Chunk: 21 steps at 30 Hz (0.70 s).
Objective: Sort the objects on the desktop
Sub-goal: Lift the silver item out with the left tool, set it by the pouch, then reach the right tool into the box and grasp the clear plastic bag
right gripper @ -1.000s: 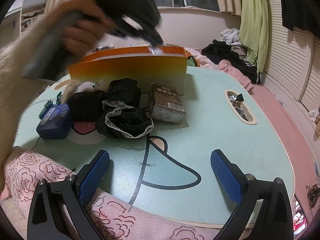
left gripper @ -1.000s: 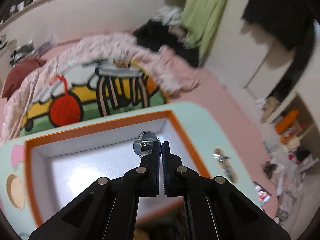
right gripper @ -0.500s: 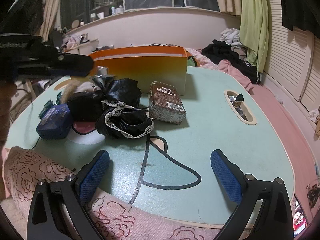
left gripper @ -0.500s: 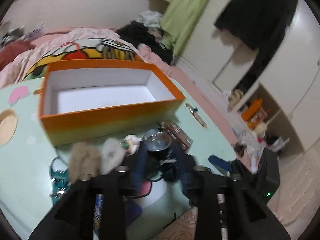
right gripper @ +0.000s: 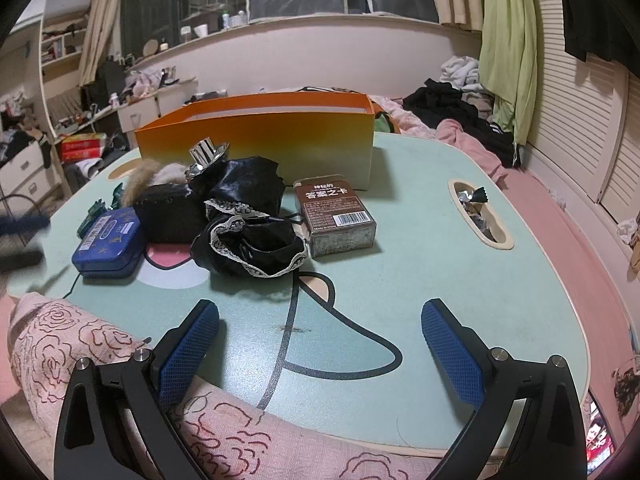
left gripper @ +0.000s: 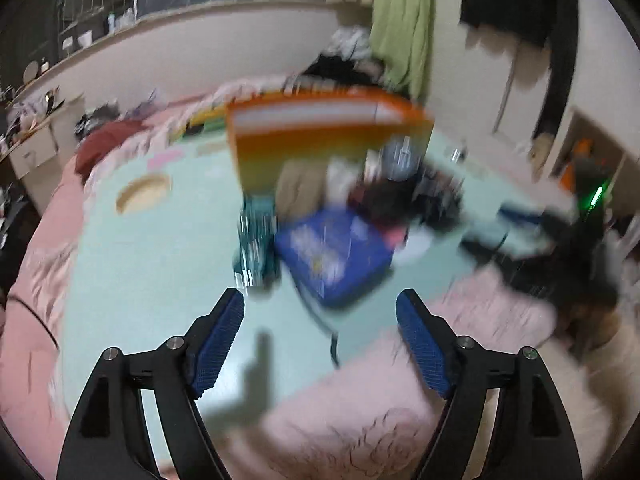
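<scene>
Your left tongs [left gripper: 320, 320] have swung back from the orange box [right gripper: 256, 136], opening and empty, the blue tin [left gripper: 334, 254] just ahead; right tongs [right gripper: 320, 336] wait apart; rushing could knock the silver cup [right gripper: 206, 156] off the black cloth [right gripper: 248, 216].

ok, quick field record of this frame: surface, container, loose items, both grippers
surface: mint table
container: orange box, at the far side
loose items: blue tin, black lace cloth, brown card box, silver cup on top of the pile
left gripper: jaws opening, nothing between them
right gripper: open, empty, over the near edge
</scene>
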Tool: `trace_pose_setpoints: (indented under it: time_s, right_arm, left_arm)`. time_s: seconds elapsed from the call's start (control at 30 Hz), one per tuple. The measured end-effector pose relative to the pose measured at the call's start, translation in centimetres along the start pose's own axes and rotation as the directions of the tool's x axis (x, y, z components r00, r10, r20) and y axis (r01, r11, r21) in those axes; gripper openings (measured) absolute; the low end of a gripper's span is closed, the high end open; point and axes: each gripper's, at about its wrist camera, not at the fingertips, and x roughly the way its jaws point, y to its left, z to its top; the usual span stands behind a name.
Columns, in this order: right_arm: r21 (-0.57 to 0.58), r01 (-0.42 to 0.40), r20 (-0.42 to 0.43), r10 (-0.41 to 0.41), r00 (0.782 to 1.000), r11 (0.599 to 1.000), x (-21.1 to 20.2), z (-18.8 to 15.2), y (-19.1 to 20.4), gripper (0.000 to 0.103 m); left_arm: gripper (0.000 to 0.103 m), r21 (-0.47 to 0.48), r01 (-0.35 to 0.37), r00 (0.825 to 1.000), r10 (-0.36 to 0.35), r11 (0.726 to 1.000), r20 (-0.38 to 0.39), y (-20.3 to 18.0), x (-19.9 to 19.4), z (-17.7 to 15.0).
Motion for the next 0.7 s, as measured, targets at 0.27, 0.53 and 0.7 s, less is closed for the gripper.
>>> trace_pose_setpoints:
  time_s: [0.27,0.53,0.7]
  right_arm:
    - [0.000,0.001,-0.002,-0.001,1.000,1.000,0.0,0.2,0.2,0.102]
    - [0.000,0.000,-0.002,0.000,1.000,1.000,-0.1,0.2,0.1,0.102]
    - [0.000,0.001,-0.002,-0.001,1.000,1.000,-0.1,0.2,0.1,0.102]
  left_arm:
    - [0.093,-0.064,-0.136,0.986,0.141,0.989,0.093,-0.3,3.5,-0.2]
    - [0.094,-0.070,-0.137,0.981,0.146,0.988,0.132,-0.5,3.1,-0.6]
    - [0.094,-0.071,-0.137,0.980,0.146,0.988,0.134,-0.5,3.0,-0.5]
